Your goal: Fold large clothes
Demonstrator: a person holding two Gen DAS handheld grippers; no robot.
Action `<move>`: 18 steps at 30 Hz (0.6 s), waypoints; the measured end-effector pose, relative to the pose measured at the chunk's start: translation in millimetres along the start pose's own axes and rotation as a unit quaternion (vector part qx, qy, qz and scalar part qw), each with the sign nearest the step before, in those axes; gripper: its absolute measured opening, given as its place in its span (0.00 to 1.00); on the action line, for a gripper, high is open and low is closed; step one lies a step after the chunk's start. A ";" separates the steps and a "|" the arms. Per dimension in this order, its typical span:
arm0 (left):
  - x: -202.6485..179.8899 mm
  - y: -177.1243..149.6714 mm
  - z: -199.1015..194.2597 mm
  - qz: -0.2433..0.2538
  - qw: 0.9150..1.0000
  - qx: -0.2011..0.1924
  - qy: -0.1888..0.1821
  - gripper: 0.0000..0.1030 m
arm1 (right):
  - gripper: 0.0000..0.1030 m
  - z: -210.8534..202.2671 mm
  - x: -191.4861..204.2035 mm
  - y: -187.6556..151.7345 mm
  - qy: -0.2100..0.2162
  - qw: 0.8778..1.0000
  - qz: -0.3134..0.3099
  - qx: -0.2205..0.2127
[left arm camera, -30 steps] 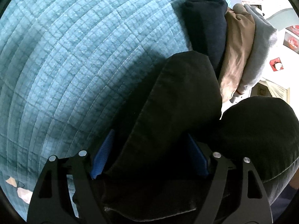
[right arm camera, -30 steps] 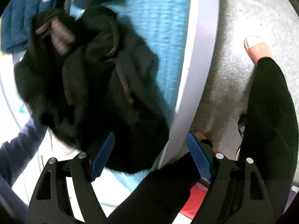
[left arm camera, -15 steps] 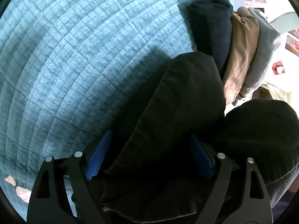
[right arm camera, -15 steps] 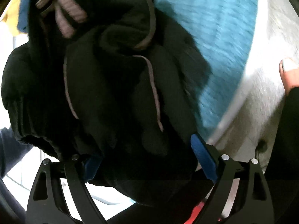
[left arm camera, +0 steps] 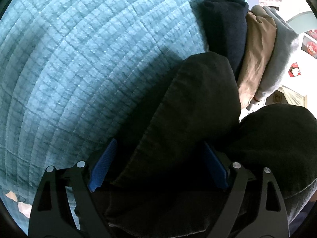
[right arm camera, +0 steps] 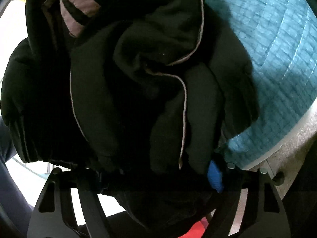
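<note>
- A bulky black garment (left arm camera: 194, 123) is seen bunched at the edge of a teal quilted bed (left arm camera: 79, 63), filling the lower and right parts of the left wrist view from about 3 to 6 o'clock.
- The left gripper (left arm camera: 158, 166) is held with its jaws spread wide, a thick roll of the black fabric lying between the blue pads (left arm camera: 103, 166); whether the pads press on it or merely flank it cannot be told.
- In the right wrist view the same garment (right arm camera: 138, 83), edged with pale piping (right arm camera: 185, 107), is heaped across the whole centre.
- The right gripper (right arm camera: 158, 174) is closing, with a mass of cloth between its jaws; only one blue pad (right arm camera: 215, 175) is visible at 5 o'clock, and firm contact cannot be confirmed.
- A stack of folded clothes (left arm camera: 255, 45), navy, tan and grey, is seen at 1 to 2 o'clock in the left view.
- The step is judged to be the gathering of the crumpled garment, before any fold is made.
- A secure hold on two separate edges is called for next, so that the garment can be lifted, shaken out and laid flat on the quilt.
</note>
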State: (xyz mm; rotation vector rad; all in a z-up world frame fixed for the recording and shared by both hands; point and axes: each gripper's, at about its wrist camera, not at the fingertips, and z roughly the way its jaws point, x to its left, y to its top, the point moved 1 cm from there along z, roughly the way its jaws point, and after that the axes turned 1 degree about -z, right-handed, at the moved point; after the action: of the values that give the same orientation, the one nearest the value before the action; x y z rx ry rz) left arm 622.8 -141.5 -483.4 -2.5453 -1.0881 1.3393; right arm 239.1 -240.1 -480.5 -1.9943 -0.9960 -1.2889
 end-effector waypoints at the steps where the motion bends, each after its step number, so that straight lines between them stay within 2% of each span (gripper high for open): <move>1: -1.1 -0.4 0.8 0.001 1.000 -0.001 0.000 0.83 | 0.72 1.8 -2.9 0.2 0.000 1.000 0.005 -0.003; 2: -2.4 -0.9 0.9 0.002 1.000 -0.003 0.001 0.83 | 0.78 3.5 -5.0 0.0 -0.002 1.000 0.010 -0.007; 4: -5.8 -2.8 1.7 0.005 1.000 -0.007 0.003 0.82 | 0.79 10.3 -10.4 -0.8 0.012 0.999 0.037 -0.011; 5: -7.4 -4.3 0.8 0.007 1.000 -0.009 0.001 0.80 | 0.71 10.5 -9.4 -1.1 0.015 0.999 0.039 -0.014; 6: -9.9 -6.6 0.2 0.008 1.000 -0.011 0.002 0.79 | 0.57 9.2 -8.5 -1.7 0.021 0.999 0.043 -0.014; 8: -15.4 -9.6 -0.3 0.014 1.000 -0.014 0.007 0.77 | 0.47 1.0 -10.9 -5.6 0.039 0.997 0.068 -0.018; 10: -24.6 -12.5 0.0 0.025 0.999 -0.021 0.015 0.74 | 0.44 -4.3 -10.0 -9.9 0.054 0.995 0.085 -0.023; 18: -49.2 -25.5 -3.0 0.028 0.999 -0.028 0.012 0.70 | 0.42 -17.8 -2.9 -14.6 0.111 0.985 0.129 -0.038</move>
State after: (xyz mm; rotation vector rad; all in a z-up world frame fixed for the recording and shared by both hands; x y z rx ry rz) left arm 592.7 -151.9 -438.0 -2.6439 -1.0730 1.3042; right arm 217.4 -246.4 -475.5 -1.9105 -0.5700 -1.3821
